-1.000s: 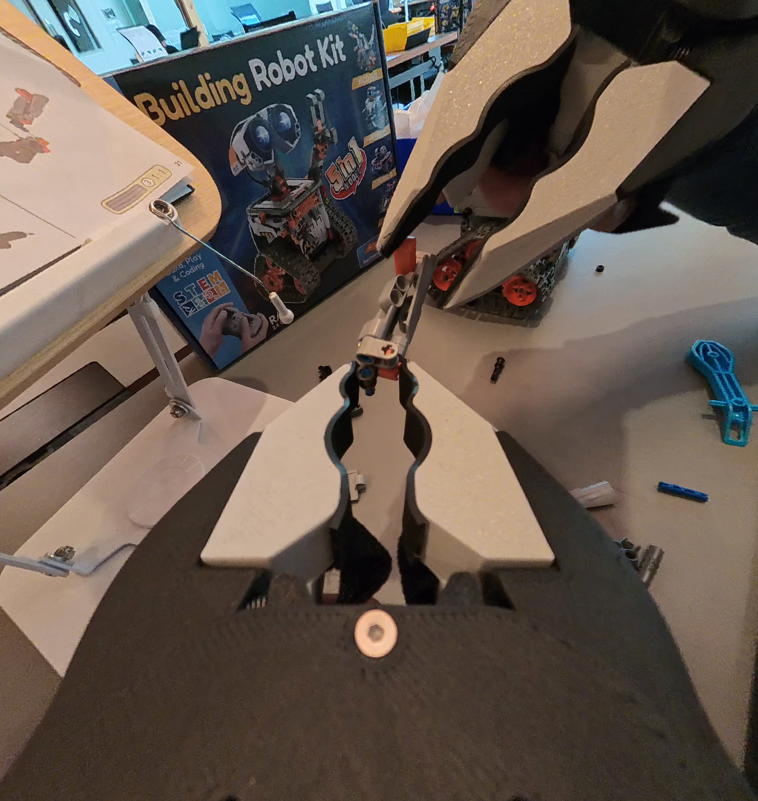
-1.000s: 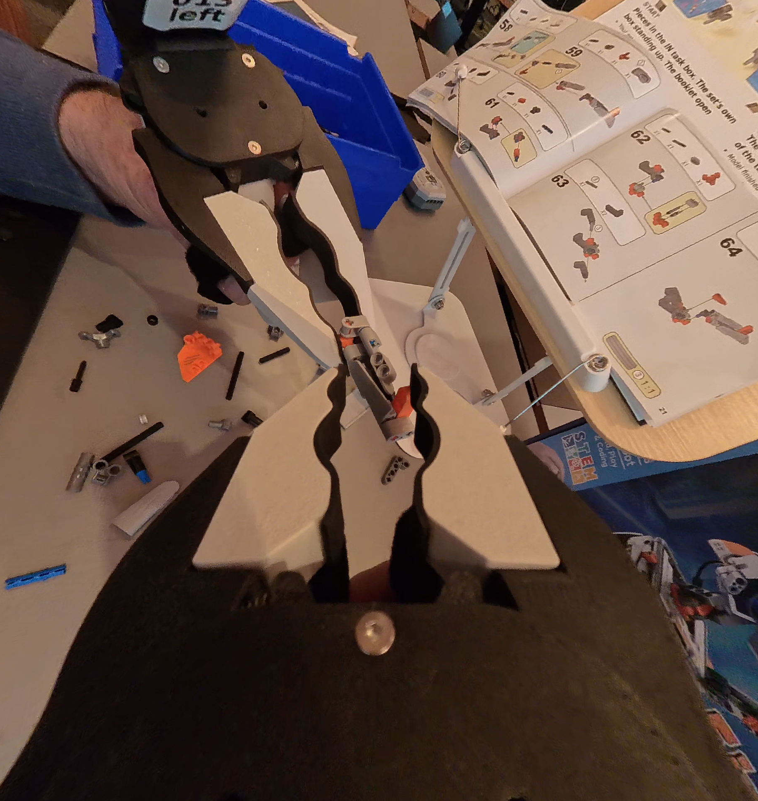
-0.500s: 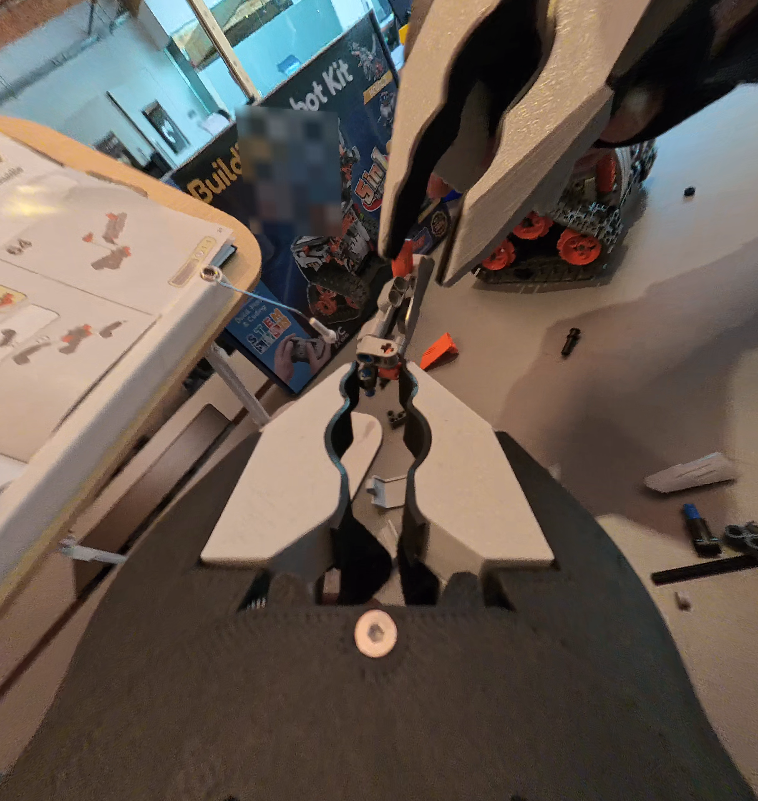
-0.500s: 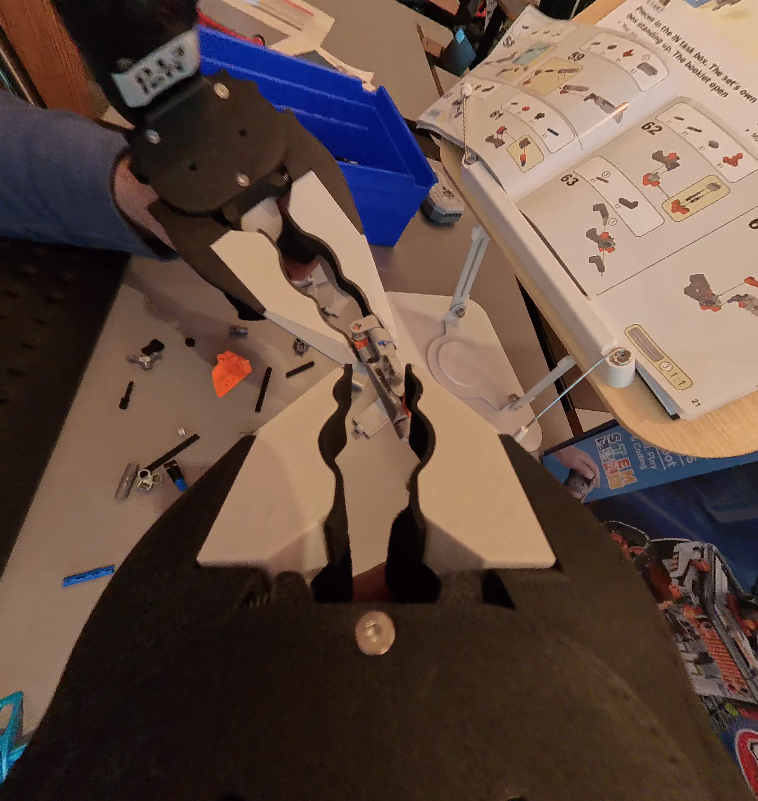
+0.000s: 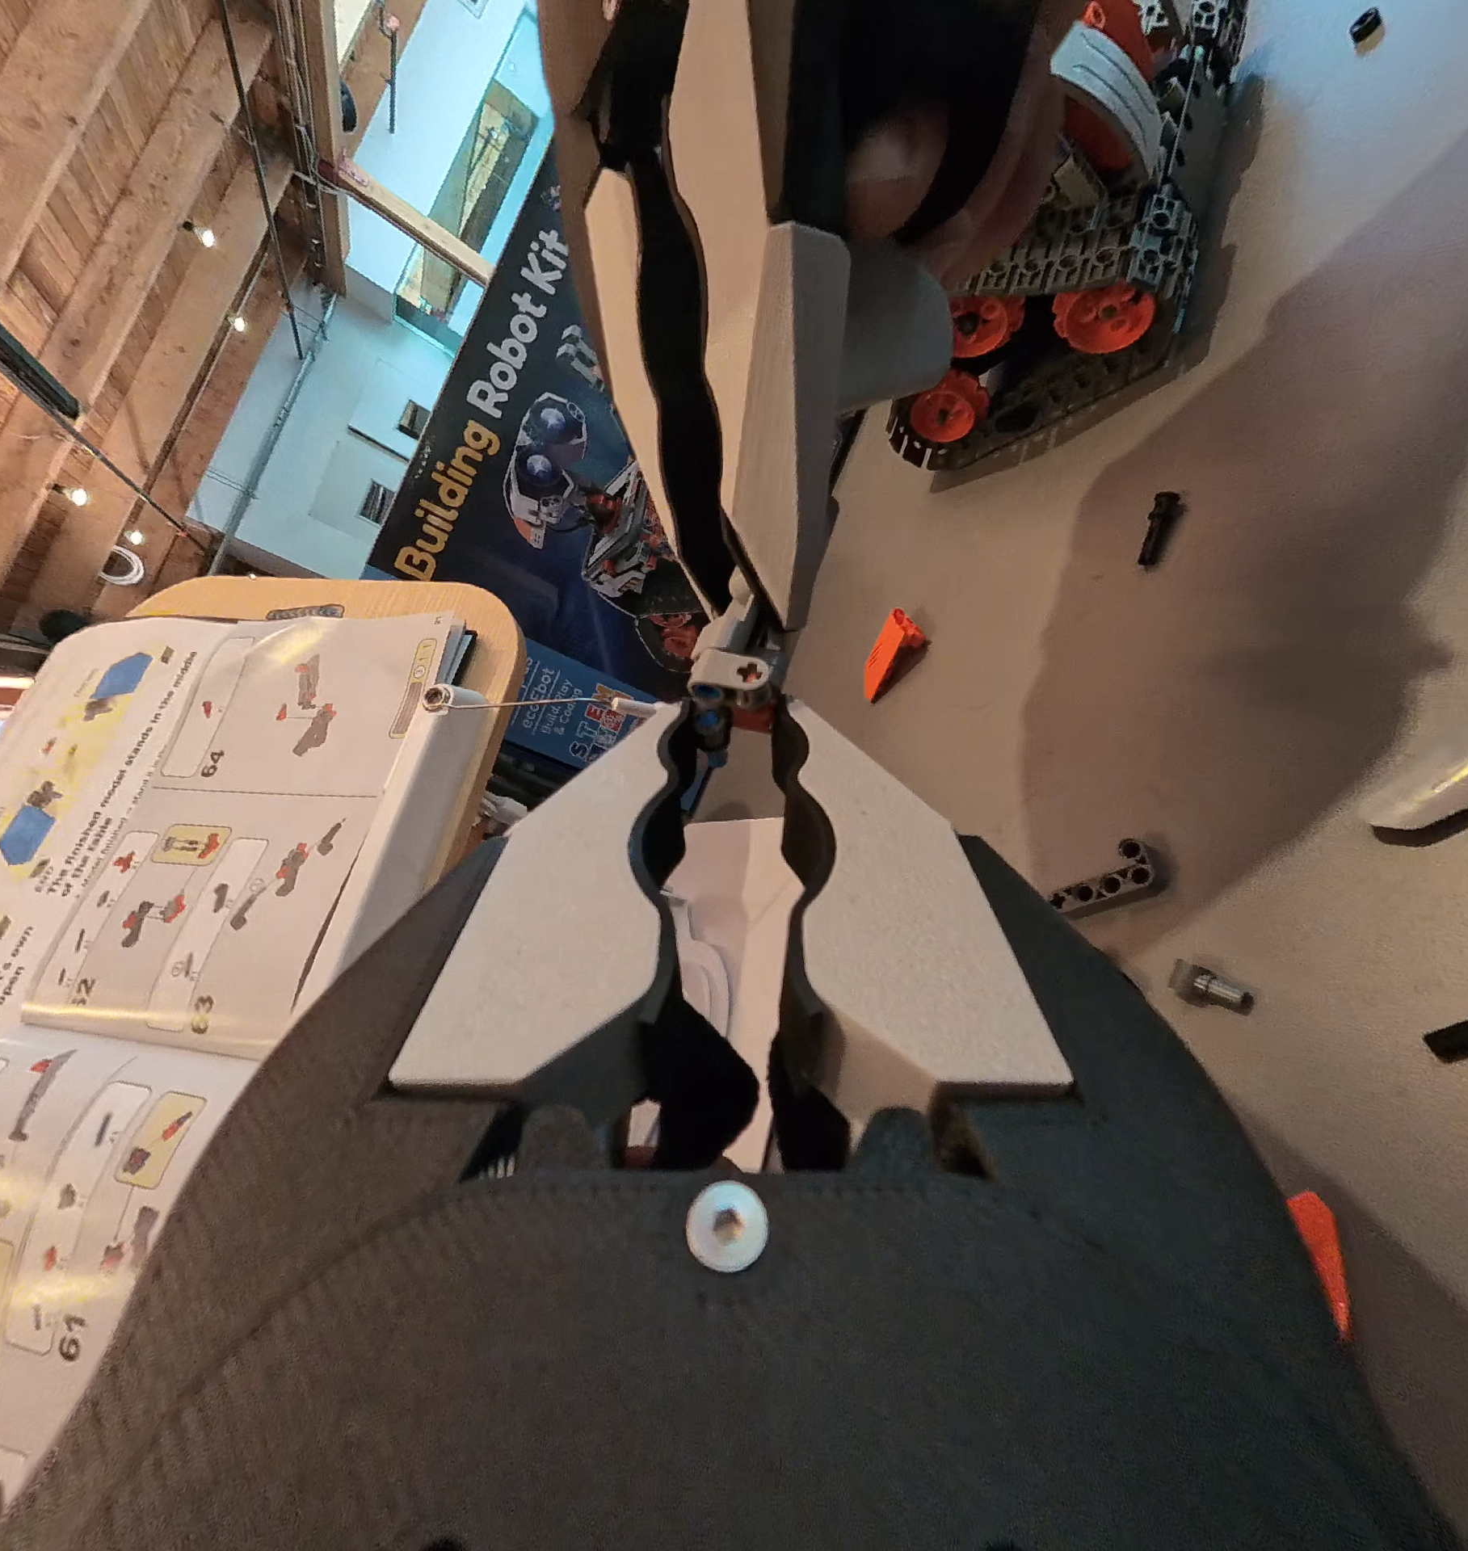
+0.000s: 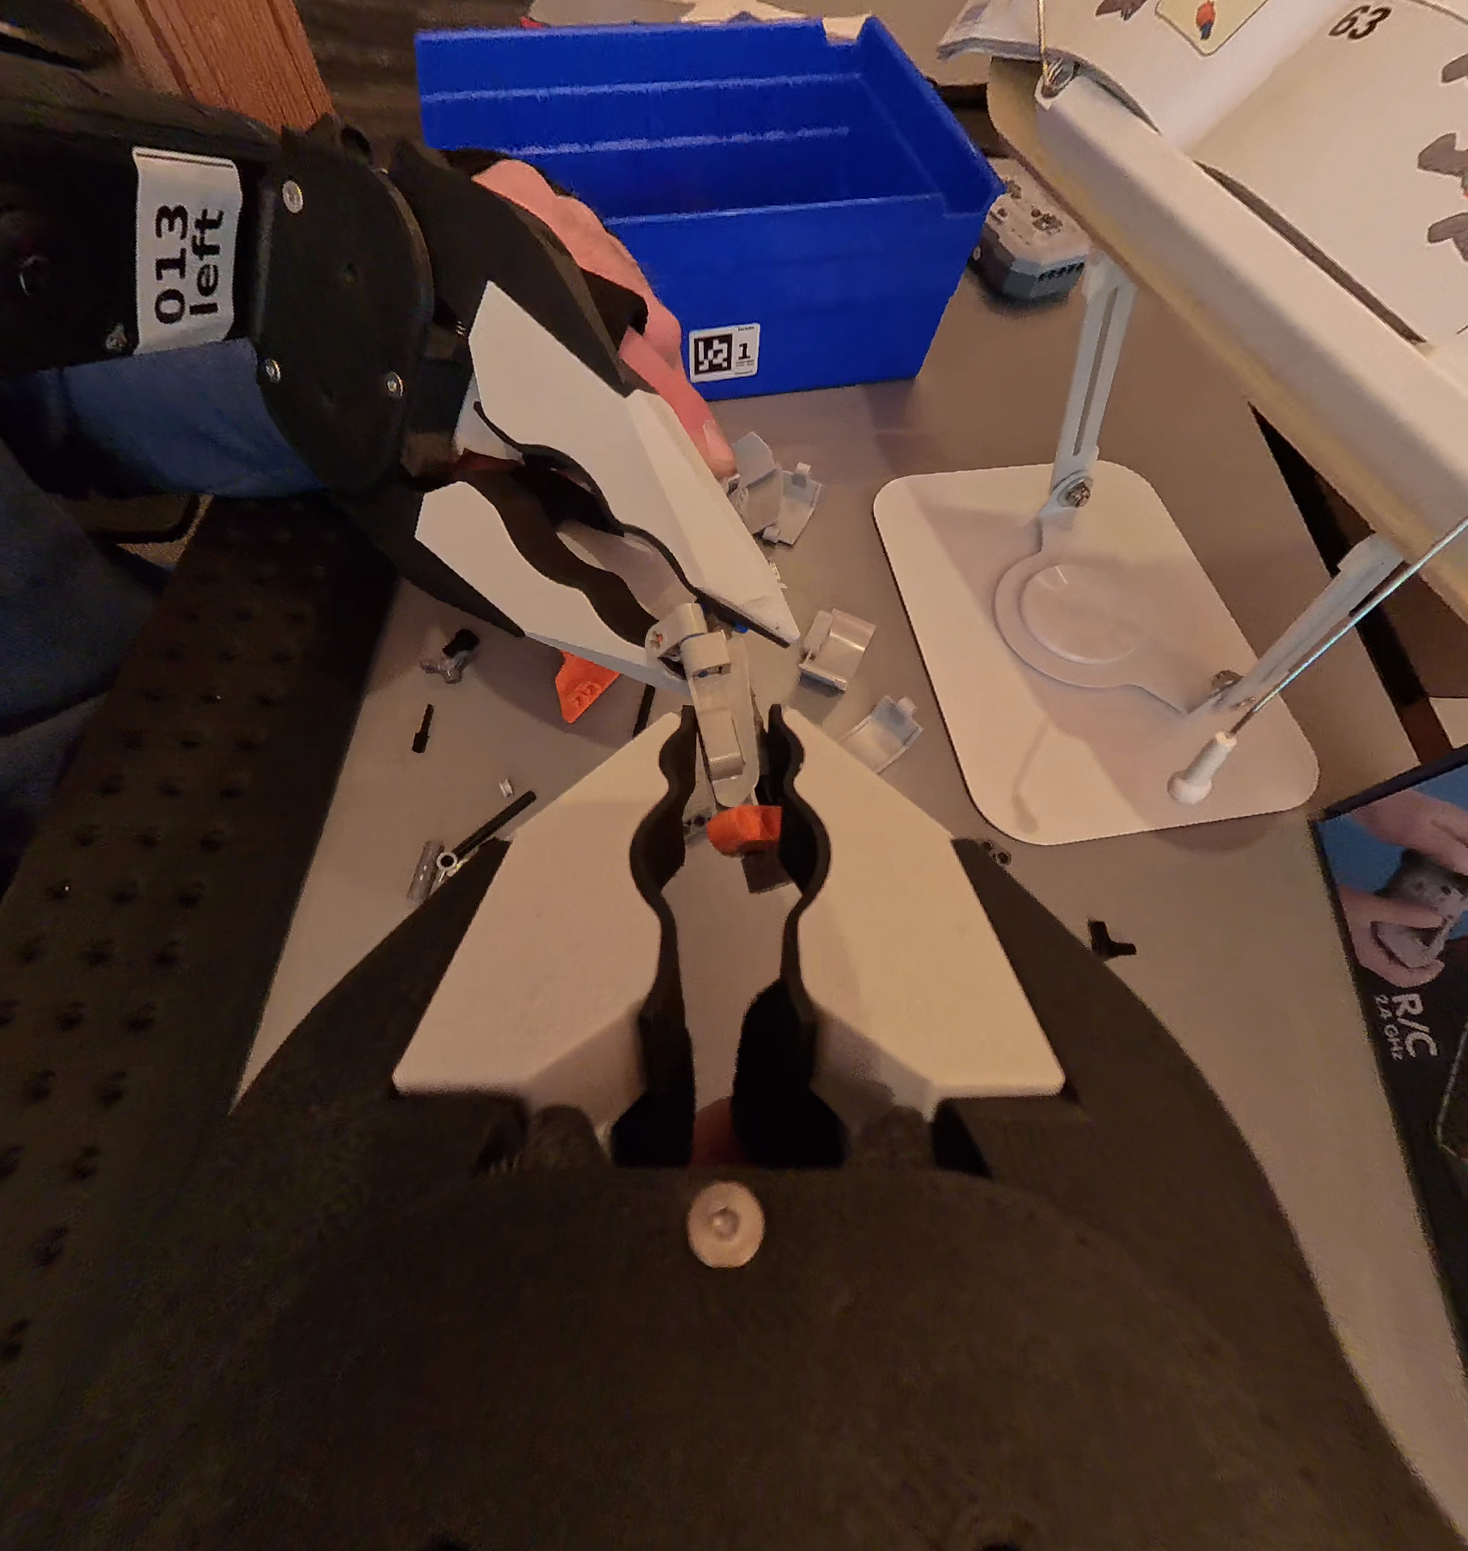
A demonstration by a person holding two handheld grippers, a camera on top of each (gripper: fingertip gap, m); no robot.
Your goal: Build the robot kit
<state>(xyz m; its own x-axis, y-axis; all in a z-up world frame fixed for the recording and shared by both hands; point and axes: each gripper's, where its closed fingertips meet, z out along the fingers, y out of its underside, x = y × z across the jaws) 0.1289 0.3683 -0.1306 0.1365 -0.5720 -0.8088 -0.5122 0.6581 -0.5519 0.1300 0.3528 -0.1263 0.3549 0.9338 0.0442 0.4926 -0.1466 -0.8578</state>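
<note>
The right gripper (image 6: 726, 738) is clamped on the lower end of a small grey beam assembly (image 6: 718, 713), its orange connector (image 6: 743, 827) sitting between the jaws. The left gripper (image 6: 713, 646) pinches the assembly's far end, so it hangs above the surface (image 6: 1133, 1007). If the two pull out of line, the assembly could twist apart or slip and drop among the loose pins beneath. How deep each tip bites is hidden. Beyond the left gripper, the tracked robot base (image 5: 1074, 336) is partly blocked.
</note>
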